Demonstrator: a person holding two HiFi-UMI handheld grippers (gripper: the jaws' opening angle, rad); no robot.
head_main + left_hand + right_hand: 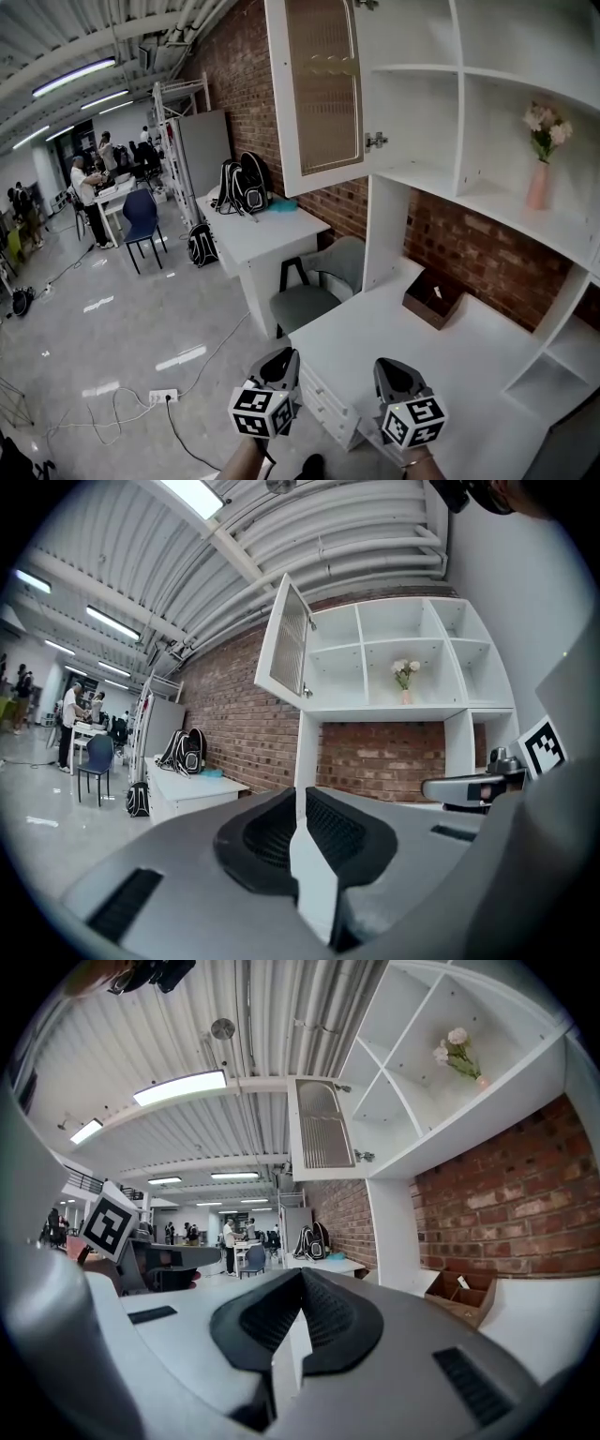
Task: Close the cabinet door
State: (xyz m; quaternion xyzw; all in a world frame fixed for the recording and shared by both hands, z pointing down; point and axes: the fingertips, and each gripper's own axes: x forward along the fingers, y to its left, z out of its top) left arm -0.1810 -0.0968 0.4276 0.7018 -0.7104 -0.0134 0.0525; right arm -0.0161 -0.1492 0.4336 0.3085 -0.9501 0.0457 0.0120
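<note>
Door (323, 89) open, lower edge well above left claw (281, 358) and right claw (394, 366)

The vase (537, 185) stands in the cabinet (459, 94), box (433, 298) on desk (441, 375) below.

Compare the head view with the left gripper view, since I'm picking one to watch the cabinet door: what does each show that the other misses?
Only the head view: the brown box on the white desk, the grey chair and the power strip on the floor. Only the left gripper view: the left gripper close up, its fingers pressed together with nothing between them. Both: the open cabinet door, the pink vase of flowers, the backpacks and the blue chair.
</note>
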